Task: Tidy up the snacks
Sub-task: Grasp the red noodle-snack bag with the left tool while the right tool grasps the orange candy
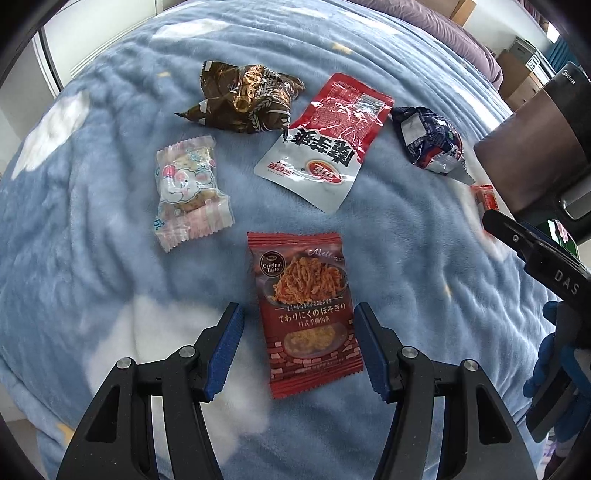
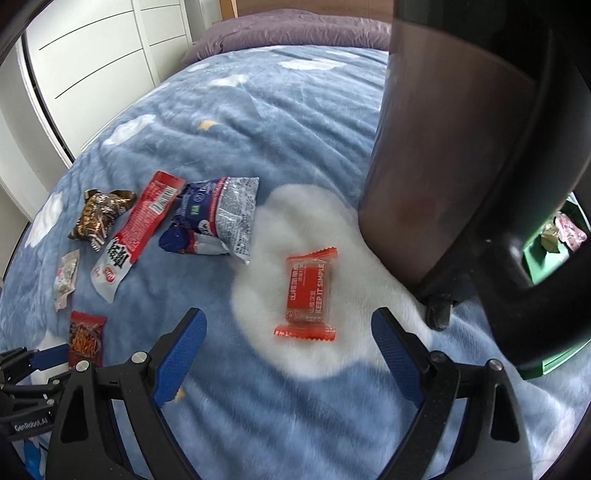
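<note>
Several snack packets lie on a blue cloud-print blanket (image 1: pixel 92 280). My left gripper (image 1: pixel 298 328) is open, its jaws either side of a red shredded-meat packet (image 1: pixel 304 314), which also shows in the right wrist view (image 2: pixel 85 338). Beyond lie a pink cookie packet (image 1: pixel 188 192), a brown crumpled packet (image 1: pixel 243 98), a red-and-white pouch (image 1: pixel 325 144) and a dark blue packet (image 1: pixel 430 142). My right gripper (image 2: pixel 289 334) is open, its jaws either side of an orange candy packet (image 2: pixel 308 295). A green box (image 2: pixel 543 258) at the right holds some snacks.
A dark brown appliance (image 2: pixel 443 147) with a black handle stands on the blanket at the right, partly hiding the green box. A purple pillow (image 2: pixel 295 33) lies at the far end. White cabinet doors (image 2: pixel 92 55) stand to the left of the bed.
</note>
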`<state>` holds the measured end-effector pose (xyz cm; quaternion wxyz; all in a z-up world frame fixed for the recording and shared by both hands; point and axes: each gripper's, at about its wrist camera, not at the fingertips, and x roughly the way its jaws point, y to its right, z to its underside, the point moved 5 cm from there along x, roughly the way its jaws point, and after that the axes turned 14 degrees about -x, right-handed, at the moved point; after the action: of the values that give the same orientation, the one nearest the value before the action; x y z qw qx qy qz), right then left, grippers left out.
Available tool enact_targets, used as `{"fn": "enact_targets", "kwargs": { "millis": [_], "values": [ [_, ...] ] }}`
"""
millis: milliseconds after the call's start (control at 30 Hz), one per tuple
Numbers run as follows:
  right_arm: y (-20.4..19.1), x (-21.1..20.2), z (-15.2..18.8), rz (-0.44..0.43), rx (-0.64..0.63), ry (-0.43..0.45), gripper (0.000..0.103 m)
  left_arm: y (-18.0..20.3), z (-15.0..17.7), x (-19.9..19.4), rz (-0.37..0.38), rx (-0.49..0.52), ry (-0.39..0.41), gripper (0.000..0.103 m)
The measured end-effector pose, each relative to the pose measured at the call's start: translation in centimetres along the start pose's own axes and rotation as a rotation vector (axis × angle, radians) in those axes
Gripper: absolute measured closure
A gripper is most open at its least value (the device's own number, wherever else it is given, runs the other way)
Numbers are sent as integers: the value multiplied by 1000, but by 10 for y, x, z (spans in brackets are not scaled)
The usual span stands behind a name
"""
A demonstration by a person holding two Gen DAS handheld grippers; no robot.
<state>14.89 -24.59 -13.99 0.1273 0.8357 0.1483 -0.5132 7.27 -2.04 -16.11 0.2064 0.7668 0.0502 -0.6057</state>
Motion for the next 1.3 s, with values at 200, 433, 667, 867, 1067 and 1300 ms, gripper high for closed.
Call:
{"fn": "enact_targets", "kwargs": {
  "millis": [200,433,667,867,1067,1300],
  "values": [
    [6,13,-1,12,-4,-26,0,3,-4,10,-5,-7,-9,48],
    [10,22,-2,9,-2,-34,0,5,-3,15,-14,-4,-11,48],
    [11,25,-3,-11,-1,-35,28,9,-3,20,-21,-7,-10,53],
    [11,26,-4,-13,-10,-44,77,4,-4,18,-16,-10,-6,61],
    [11,21,-3,-11,-6,-31,79,-2,-5,12,7,-26,-3,63],
    [10,13,2,-17,-2,-27,79,-15,-10,5,68,-63,-4,63]
  ]
}}
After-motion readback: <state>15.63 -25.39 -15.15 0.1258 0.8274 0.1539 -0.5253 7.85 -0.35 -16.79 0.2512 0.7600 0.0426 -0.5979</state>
